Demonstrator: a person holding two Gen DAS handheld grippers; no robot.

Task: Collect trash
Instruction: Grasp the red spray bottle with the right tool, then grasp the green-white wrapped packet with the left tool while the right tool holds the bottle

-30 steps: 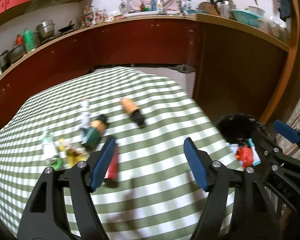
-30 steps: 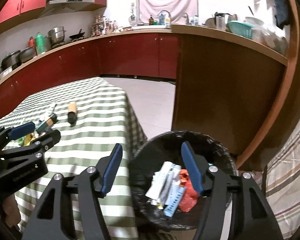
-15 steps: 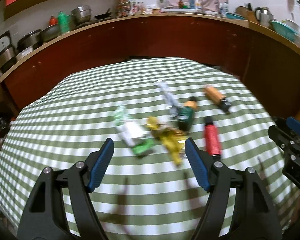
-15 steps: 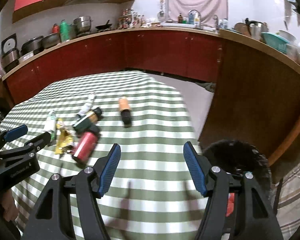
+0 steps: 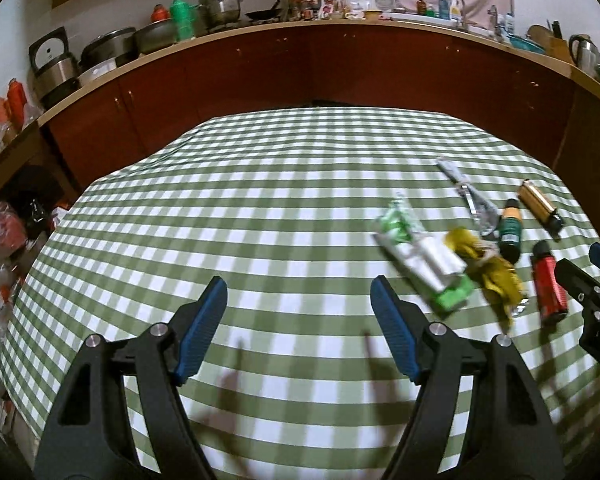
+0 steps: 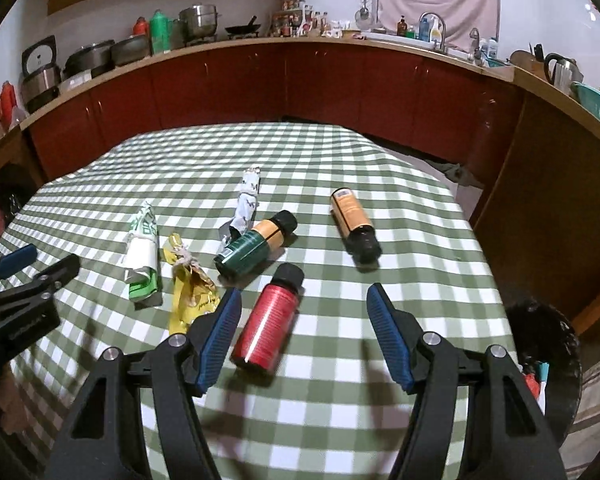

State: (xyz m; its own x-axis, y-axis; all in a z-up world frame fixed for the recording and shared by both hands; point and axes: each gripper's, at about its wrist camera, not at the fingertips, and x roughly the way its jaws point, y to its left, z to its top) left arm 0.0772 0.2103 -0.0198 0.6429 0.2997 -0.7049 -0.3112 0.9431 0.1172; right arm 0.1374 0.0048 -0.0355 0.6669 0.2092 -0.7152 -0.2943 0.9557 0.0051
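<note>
Green-and-white checked cloth over the surface (image 6: pixel 340 420), kitchen cabinets and a cluttered worktop behind. Six pieces of trash lying in a loose cluster on the cloth: red bottle (image 6: pixel 270 326) on its side with a black cap, dark green bottle (image 6: pixel 254 246) just behind it, orange-labelled bottle (image 6: pixel 354 222) a little apart to the right, yellow wrapper (image 6: pixel 192 294), green-and-white packet (image 6: pixel 142 254) and a twisted white wrapper (image 6: pixel 248 202).

Right gripper (image 6: pixel 304 334) above the near edge of the cluster, fingers apart and empty; red bottle's base between them in the right wrist view, closer to the left finger, whether touching it or not impossible to tell. Left gripper (image 5: pixel 298 326) also spread wide and empty, over bare cloth, with the packet (image 5: pixel 424 260) and the yellow wrapper (image 5: pixel 488 266) off to its right. Black bin (image 6: pixel 548 368) low beside the surface at the right, some bright scraps already inside.

Step in hand, as a judgement: reaching for the next pieces, with nothing held yet. Next move probably: lowering the right gripper over the red bottle, centring the fingers across its round body and closing firmly enough against rolling; shifting the left gripper right toward the packet or wrapper, both thin and flat, so needing a low pinch against the cloth. Then carrying to the bin.
</note>
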